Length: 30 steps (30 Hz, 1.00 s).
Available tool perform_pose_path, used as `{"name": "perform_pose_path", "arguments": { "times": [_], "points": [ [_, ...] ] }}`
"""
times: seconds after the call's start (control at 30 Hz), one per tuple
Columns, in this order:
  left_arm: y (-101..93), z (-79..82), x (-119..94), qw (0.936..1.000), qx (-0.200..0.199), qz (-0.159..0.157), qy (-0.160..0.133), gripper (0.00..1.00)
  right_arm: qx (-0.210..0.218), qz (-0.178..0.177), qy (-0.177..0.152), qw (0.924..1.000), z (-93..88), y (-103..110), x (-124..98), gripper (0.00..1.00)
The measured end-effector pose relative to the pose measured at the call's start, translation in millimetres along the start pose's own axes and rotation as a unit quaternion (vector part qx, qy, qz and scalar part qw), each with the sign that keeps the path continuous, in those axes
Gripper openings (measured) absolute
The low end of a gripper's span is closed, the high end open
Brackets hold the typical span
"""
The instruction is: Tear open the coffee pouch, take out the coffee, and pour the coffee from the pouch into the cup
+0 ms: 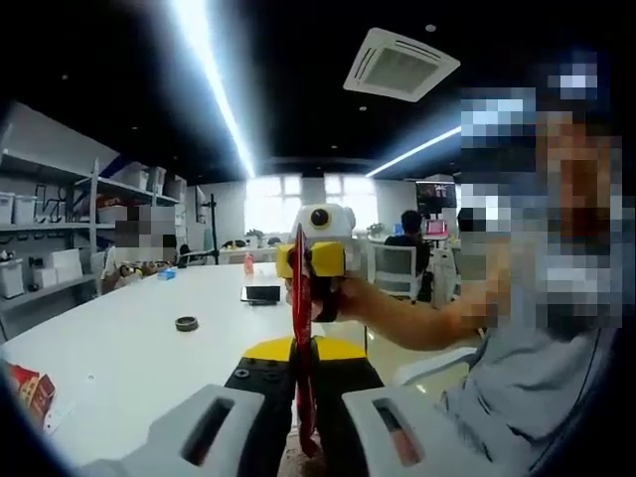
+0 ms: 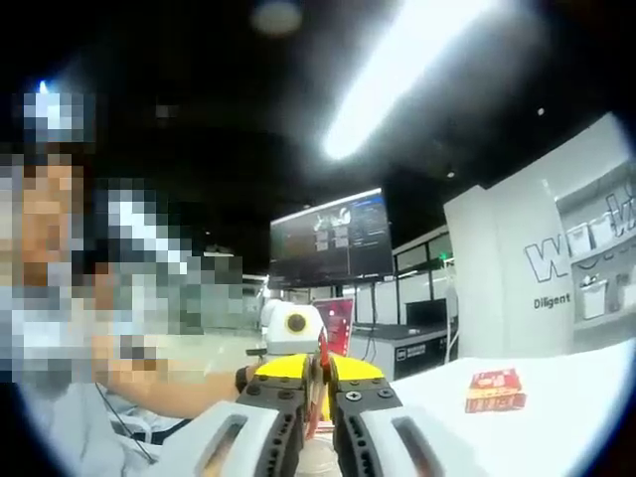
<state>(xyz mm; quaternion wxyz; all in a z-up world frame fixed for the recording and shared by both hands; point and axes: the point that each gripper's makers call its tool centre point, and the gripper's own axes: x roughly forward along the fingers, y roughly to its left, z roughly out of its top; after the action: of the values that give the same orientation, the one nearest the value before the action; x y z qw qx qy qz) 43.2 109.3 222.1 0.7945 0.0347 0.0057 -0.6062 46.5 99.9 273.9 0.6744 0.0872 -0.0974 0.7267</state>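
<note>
The red coffee pouch [image 1: 301, 328] is seen edge-on as a thin upright strip held in the air between both grippers. My left gripper [image 1: 302, 370] is shut on its lower part. My right gripper [image 1: 311, 260], with yellow jaws and held by a hand, is shut on the pouch's upper end above the white table [image 1: 119, 348]. In the right gripper view, my right gripper [image 2: 320, 386] pinches the red pouch [image 2: 321, 399] between its jaws. The left gripper [image 2: 296, 343] sits just behind, mostly hidden.
On the table lie a small black ring [image 1: 186, 323], a dark phone [image 1: 261, 293] and a red box [image 1: 30, 390], seen also as the red box [image 2: 495, 390]. The person stands close at the table's edge. Shelves line the far left wall.
</note>
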Motion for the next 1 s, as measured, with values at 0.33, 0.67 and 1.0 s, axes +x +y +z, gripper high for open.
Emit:
{"name": "perform_pose_path", "arguments": {
  "times": [0.33, 0.67, 1.0],
  "points": [
    [-0.3, 0.9, 1.8, 1.0, -0.008, 0.003, 0.001, 0.16, 0.002, -0.002, -0.007, 1.0, 1.3, -1.2, -4.8, 0.03],
    [-1.6, 0.8, -1.6, 1.0, 0.007, 0.005, 0.003, 0.08, 0.001, 0.008, -0.007, 0.9999, 1.6, 1.9, -2.5, 0.09],
    [-1.5, 1.3, -1.5, 1.0, 0.006, 0.0, 0.004, 0.06, 0.0, 0.009, 0.001, 1.0, -4.8, 0.5, 1.8, 0.04]
  ]
}}
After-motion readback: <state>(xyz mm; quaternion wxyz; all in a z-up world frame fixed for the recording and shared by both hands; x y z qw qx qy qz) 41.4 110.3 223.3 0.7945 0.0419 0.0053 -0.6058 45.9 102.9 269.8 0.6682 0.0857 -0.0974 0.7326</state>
